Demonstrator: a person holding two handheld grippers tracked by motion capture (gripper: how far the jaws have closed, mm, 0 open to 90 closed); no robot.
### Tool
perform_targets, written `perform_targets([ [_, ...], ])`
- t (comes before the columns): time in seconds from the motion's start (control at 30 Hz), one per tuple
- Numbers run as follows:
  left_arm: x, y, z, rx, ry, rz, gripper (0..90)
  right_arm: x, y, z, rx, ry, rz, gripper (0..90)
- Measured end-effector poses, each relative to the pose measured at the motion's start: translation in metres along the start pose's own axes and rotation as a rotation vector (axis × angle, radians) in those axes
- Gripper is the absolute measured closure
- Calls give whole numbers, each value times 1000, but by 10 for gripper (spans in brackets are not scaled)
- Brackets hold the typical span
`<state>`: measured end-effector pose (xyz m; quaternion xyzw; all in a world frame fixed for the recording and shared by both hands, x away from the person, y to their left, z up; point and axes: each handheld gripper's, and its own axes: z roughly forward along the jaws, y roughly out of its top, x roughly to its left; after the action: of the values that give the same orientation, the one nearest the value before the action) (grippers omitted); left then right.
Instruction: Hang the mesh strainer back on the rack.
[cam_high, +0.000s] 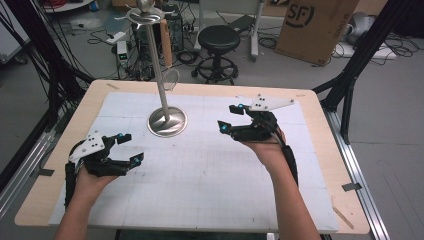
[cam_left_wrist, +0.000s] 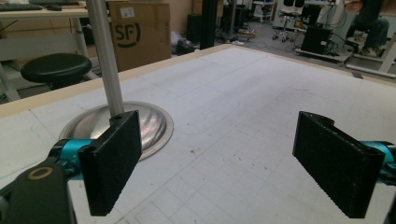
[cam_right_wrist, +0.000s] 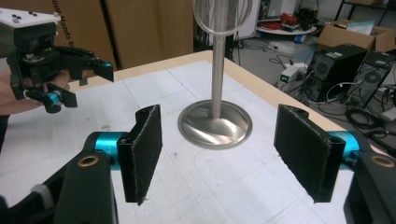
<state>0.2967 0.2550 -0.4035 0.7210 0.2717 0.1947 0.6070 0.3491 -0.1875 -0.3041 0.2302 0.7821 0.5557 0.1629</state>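
Above the metal stand (cam_high: 165, 90) in high view — perhaps hooks; both tools — left (cam_high: 131, 148), right (cam_high: 233, 118) — wide open, empty.

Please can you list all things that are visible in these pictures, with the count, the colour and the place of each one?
metal stand: one, silver, upright on the mat, far left of centre
ring: one, clear or thin wire, hanging beside the stand's pole
mat: one, white with grid lines, covering the table
table: one, light wood
stool: one, black, on the floor behind the table
cardboard box: one, brown, floor at far right
left gripper: one, black, open, near left of the mat
right gripper: one, black, open, right of the stand
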Motion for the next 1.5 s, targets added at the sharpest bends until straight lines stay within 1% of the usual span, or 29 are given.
perform_targets([
  [0.1,0,0,1,1,-2,-1,161,1,-10,-3,0,-12,-2,307],
  [0.23,-1,0,1,2,-2,0,161,2,-23,-7,-1,-21,19,298],
  [0.33,-1,-1,1,4,-2,1,162,6,-33,-9,4,-25,15,293],
  [0.4,-1,0,1,3,-2,1,161,10,-43,-11,-5,-23,16,292],
  [0.5,-1,0,1,2,-4,0,161,16,-58,-13,-19,-26,32,292],
  [0.63,-1,-1,1,7,-6,3,162,18,-73,-15,-21,-26,49,292],
  [0.73,-2,-1,2,11,-7,3,162,19,-77,-15,3,-30,47,280],
  [0.87,-2,-1,2,10,-8,5,161,22,-83,-17,-8,-21,48,277],
  [0.97,-3,-2,3,13,-9,6,162,22,-90,-18,-23,-23,67,271],
  [1.0,-3,-2,3,14,-10,5,162,23,-92,-18,-17,-23,77,262],
  [1.03,-3,-2,3,14,-9,5,161,23,-95,-18,-21,-25,75,262],
  [1.07,-3,-2,4,13,-9,3,161,23,-97,-18,-21,-16,79,262],
  [1.3,-2,-2,5,12,-11,2,161,22,-107,-15,-2,-23,101,242],
  [1.4,-2,-1,6,7,-12,-5,161,21,-110,-17,1,-26,116,226],
  [1.5,-3,-2,9,12,-16,-1,161,21,-112,-21,2,-33,123,215],
])
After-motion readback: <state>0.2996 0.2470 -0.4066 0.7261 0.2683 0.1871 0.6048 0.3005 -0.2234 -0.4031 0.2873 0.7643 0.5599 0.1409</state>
